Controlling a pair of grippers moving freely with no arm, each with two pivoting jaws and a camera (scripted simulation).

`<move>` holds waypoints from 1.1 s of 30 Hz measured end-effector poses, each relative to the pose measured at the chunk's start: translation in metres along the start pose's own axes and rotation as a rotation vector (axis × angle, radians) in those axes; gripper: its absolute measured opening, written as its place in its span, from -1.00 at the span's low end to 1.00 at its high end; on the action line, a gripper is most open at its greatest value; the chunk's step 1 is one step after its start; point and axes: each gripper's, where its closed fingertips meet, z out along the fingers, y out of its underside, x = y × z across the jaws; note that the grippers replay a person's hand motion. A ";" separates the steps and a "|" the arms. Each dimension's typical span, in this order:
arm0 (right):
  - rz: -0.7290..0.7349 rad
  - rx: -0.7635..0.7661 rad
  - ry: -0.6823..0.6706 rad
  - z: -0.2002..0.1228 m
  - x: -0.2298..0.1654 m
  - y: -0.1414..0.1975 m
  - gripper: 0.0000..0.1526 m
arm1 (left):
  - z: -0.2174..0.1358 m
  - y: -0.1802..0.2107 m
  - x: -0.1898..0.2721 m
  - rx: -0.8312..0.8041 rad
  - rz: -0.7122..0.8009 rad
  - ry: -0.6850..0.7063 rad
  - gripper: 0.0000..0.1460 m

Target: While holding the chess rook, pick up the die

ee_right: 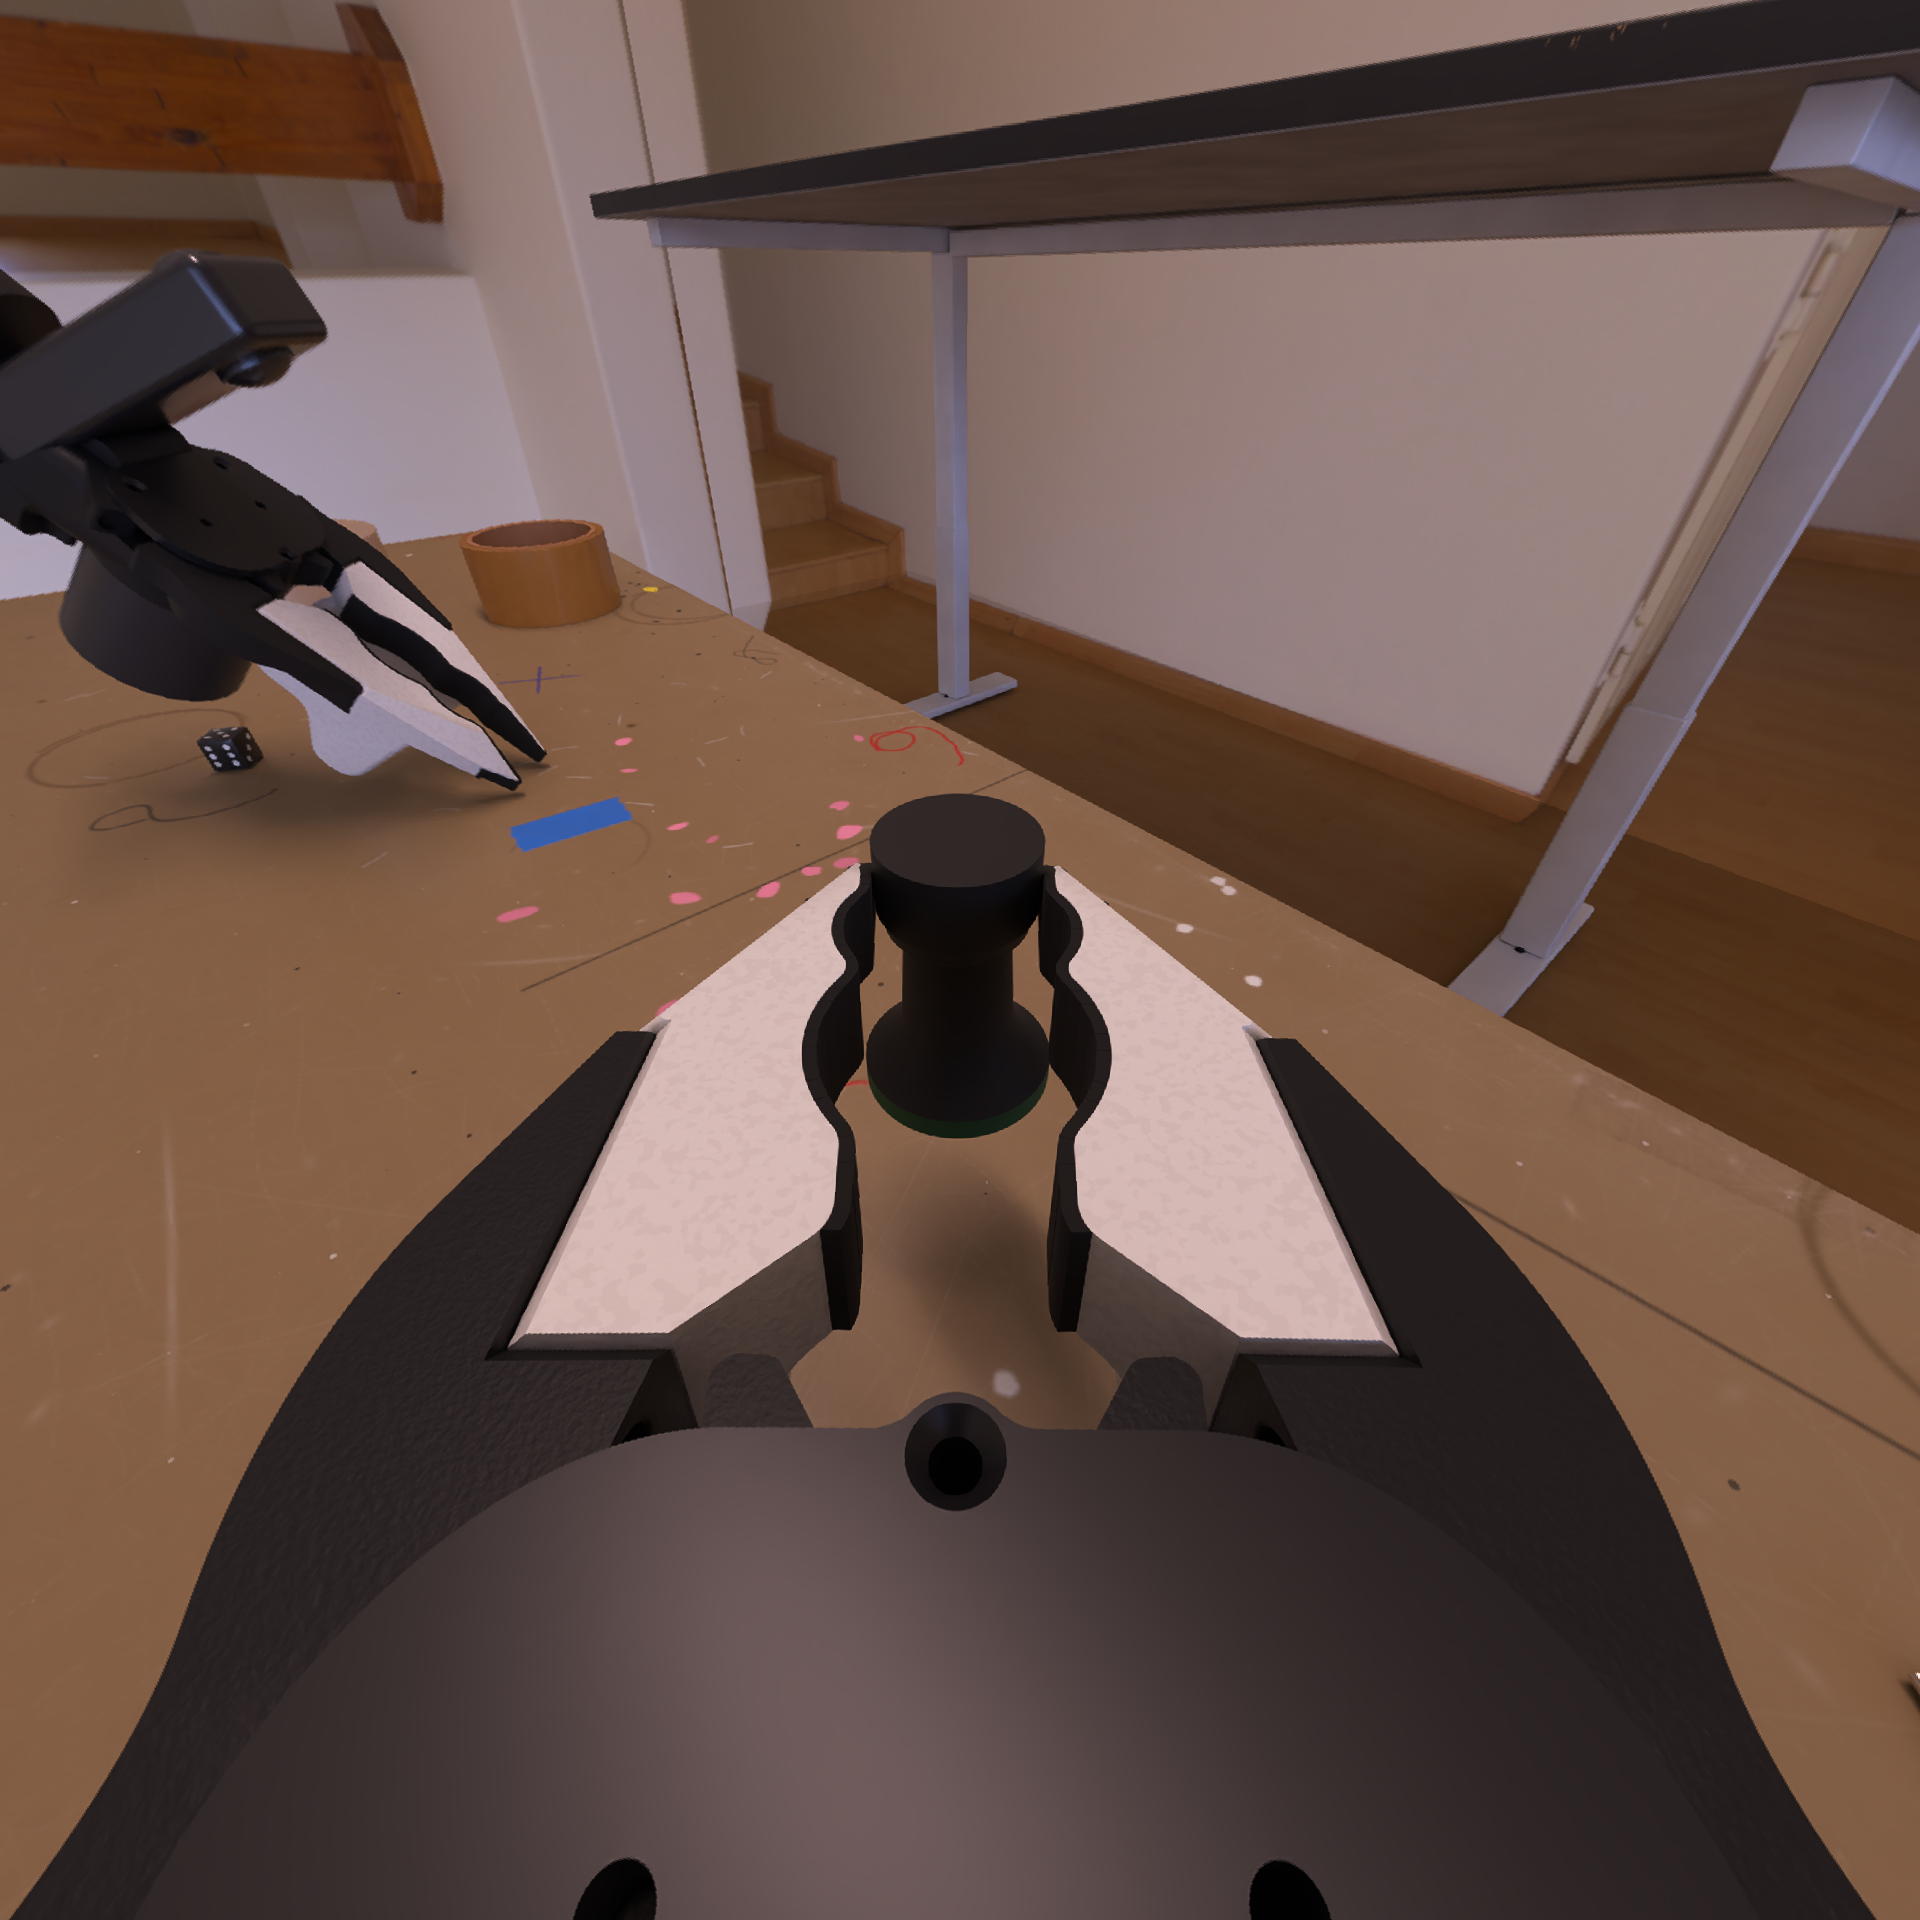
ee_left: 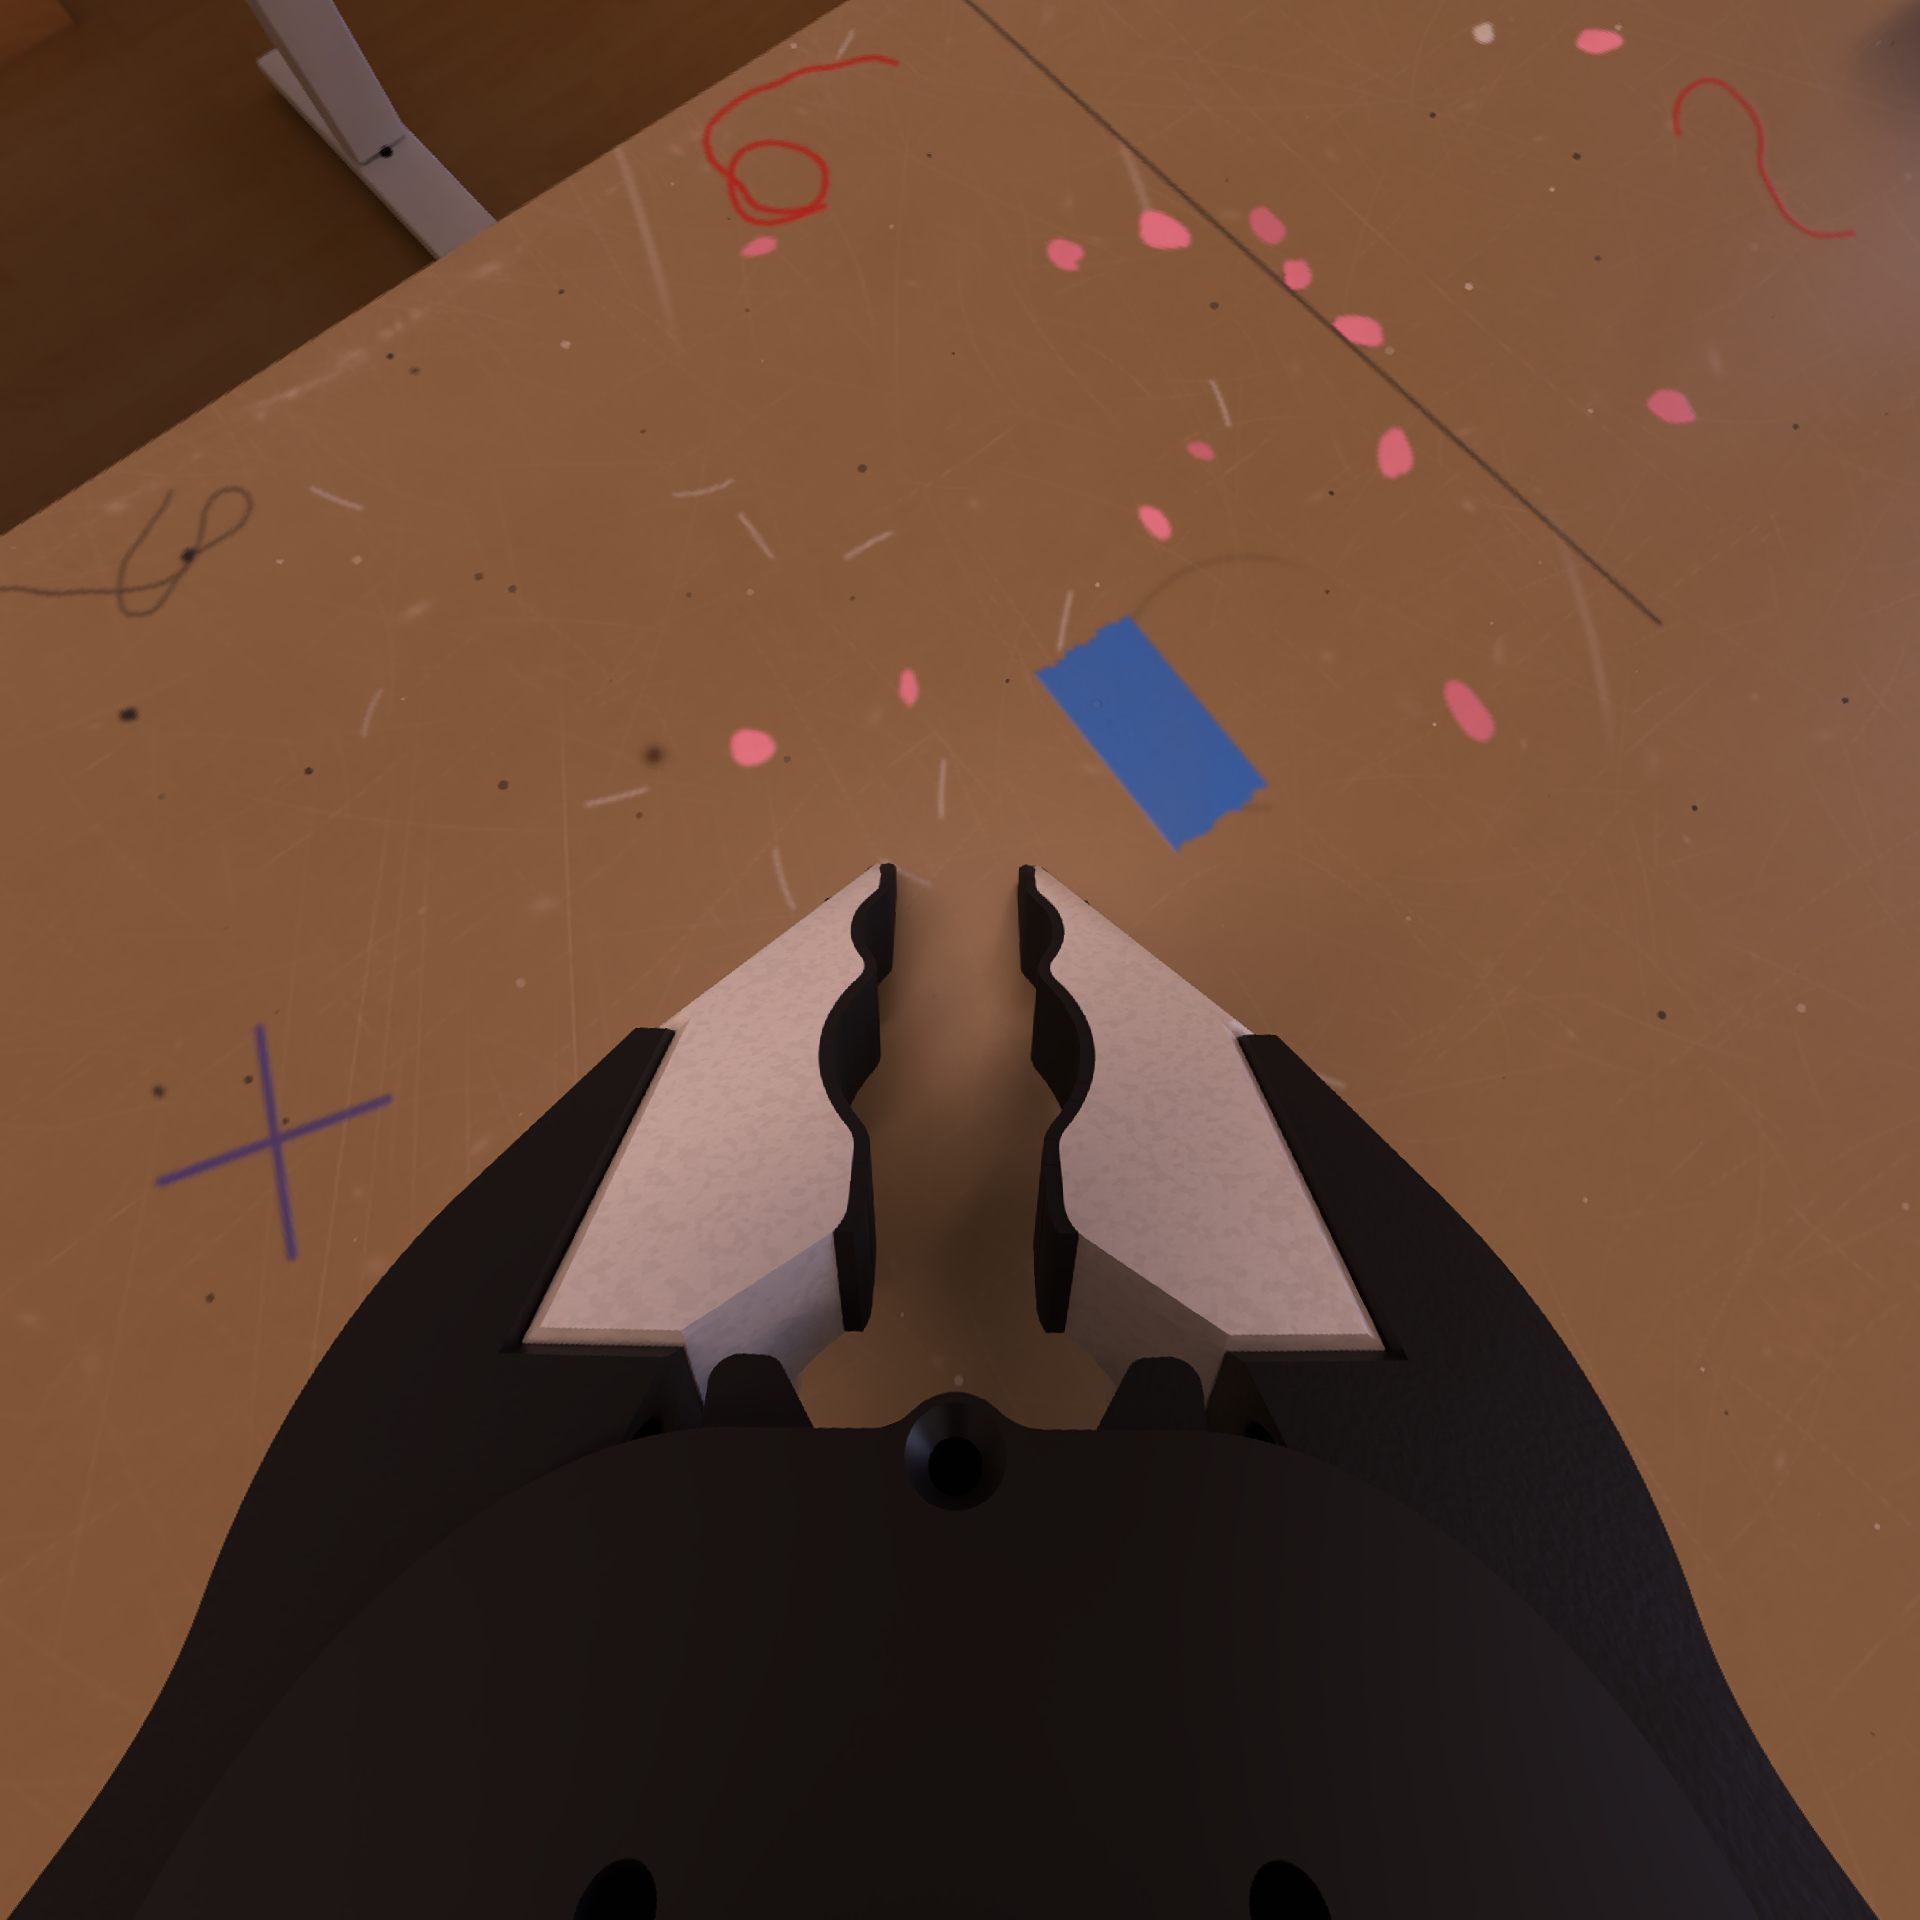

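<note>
My right gripper (ee_right: pixel 956 873) is shut on a black chess rook (ee_right: pixel 956 966) and holds it upside down above the brown table (ee_right: pixel 312 1039). The rook's base points toward the camera. A small black die with white pips (ee_right: pixel 229 748) lies on the table at the far left of the right wrist view, under the body of my left gripper (ee_right: pixel 525 769). The left gripper tilts down, with its tips near the table beyond the die. In the left wrist view, my left gripper (ee_left: pixel 956 878) is open and empty, and the die is out of sight.
A strip of blue tape (ee_left: pixel 1151 732) lies just ahead of the left fingertips; it also shows in the right wrist view (ee_right: pixel 569 823). A brown ring-shaped roll (ee_right: pixel 540 571) stands at the table's far edge. The table edge (ee_right: pixel 1195 904) runs to the right, and a dark desk (ee_right: pixel 1247 156) stands beyond it.
</note>
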 end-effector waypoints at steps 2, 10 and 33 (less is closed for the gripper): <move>0.003 0.005 -0.004 -0.001 0.000 0.000 -0.59 | 0.002 -0.001 0.002 0.004 0.003 0.015 -0.74; -0.027 -0.013 -0.010 0.000 -0.004 0.002 -0.59 | -0.098 -0.037 -0.026 0.242 -0.023 -0.198 -0.93; -0.133 -0.142 0.060 0.011 -0.002 0.019 -0.59 | -0.119 0.109 -0.019 -0.219 -0.073 -0.146 -0.62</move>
